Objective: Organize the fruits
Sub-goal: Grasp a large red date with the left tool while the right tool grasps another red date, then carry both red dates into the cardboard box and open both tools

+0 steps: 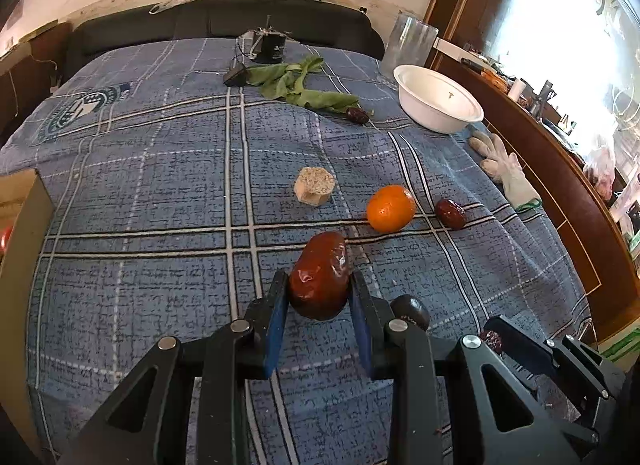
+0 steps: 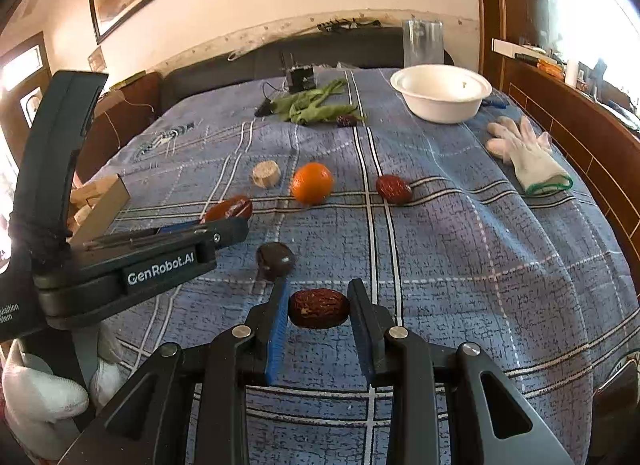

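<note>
Left hand-held gripper (image 1: 320, 285) is clamped on a large glossy red date (image 1: 320, 275), blue pads pressing both flanks, fruit low over the blue plaid bedspread (image 1: 140, 205). Right hand-held gripper (image 2: 319, 307) is clenched on a wrinkled dark red date (image 2: 319, 308), held crosswise between its pads. A dark round fruit (image 2: 275, 260) lies just beyond, between the two grippers. Farther out sit an orange (image 1: 391, 208), another date (image 1: 451, 214), and a white bowl (image 1: 438, 99) at the far right.
</note>
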Motion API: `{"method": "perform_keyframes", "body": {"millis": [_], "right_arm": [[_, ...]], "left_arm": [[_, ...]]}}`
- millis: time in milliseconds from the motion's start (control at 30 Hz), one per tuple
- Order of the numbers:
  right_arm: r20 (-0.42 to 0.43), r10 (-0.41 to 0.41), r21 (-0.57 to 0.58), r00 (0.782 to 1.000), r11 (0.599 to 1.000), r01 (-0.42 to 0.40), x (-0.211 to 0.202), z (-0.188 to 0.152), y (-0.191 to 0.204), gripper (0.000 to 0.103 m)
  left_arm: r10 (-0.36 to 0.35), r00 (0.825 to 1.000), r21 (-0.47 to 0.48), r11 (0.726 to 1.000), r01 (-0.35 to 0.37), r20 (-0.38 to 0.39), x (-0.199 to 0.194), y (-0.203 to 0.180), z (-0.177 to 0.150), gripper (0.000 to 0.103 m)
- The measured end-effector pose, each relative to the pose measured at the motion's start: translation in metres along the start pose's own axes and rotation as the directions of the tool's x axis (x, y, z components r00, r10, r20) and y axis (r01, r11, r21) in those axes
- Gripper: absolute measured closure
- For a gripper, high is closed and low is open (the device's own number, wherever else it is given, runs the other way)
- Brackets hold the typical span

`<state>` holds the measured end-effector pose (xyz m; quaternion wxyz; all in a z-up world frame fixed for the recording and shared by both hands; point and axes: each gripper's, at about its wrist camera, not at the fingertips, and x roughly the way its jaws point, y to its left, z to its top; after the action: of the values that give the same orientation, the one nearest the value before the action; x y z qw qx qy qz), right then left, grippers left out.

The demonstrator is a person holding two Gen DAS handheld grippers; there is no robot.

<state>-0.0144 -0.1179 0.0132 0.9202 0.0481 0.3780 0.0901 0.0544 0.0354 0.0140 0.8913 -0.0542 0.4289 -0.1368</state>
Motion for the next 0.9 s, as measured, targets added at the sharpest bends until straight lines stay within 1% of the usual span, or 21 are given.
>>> {"method": "perform_keyframes", "body": {"millis": [133, 333, 500, 567, 700, 800, 900], "right_arm": [[0.017, -0.002, 0.005, 1.0, 1.0, 0.002, -0.003, 0.0, -0.001, 0.071], [0.054, 0.006, -0.002, 0.999, 1.0, -0.006, -0.009, 0.001, 0.003, 0.071], [0.095, -0.004, -0.049, 0.995, 0.999, 0.009, -0.021, -0.003, 0.019, 0.071], [0.108, 0.013, -0.064, 0.994, 0.998, -0.006, -0.031, -0.007, 0.029, 0.071], [0.124, 0.069, -0.087, 0.99, 0.994, -0.059, -0.053, -0.013, 0.047, 0.071], [0.12, 0.109, -0.132, 0.987, 0.987, -0.093, -0.065, -0.014, 0.07, 0.071], [0.096, 0.169, -0.166, 0.981, 0.974, -0.152, -0.07, -0.012, 0.096, 0.07]], "left_arm": [[0.017, 1.0, -0.012, 1.0, -0.016, 0.019, -0.013, 0.002, -0.001, 0.074], [0.0, 0.998, -0.044, 0.999, 0.003, 0.058, -0.062, 0.014, -0.016, 0.074], [0.001, 0.993, -0.108, 0.994, 0.012, 0.116, -0.114, 0.041, -0.033, 0.074], [0.002, 0.992, -0.144, 0.989, 0.017, 0.127, -0.128, 0.056, -0.04, 0.074], [0.054, 0.986, -0.211, 0.977, -0.021, 0.155, -0.154, 0.089, -0.053, 0.074], [0.1, 0.981, -0.262, 0.964, -0.055, 0.165, -0.167, 0.111, -0.062, 0.074], [0.167, 0.97, -0.301, 0.947, -0.108, 0.177, -0.18, 0.134, -0.071, 0.074]]}}
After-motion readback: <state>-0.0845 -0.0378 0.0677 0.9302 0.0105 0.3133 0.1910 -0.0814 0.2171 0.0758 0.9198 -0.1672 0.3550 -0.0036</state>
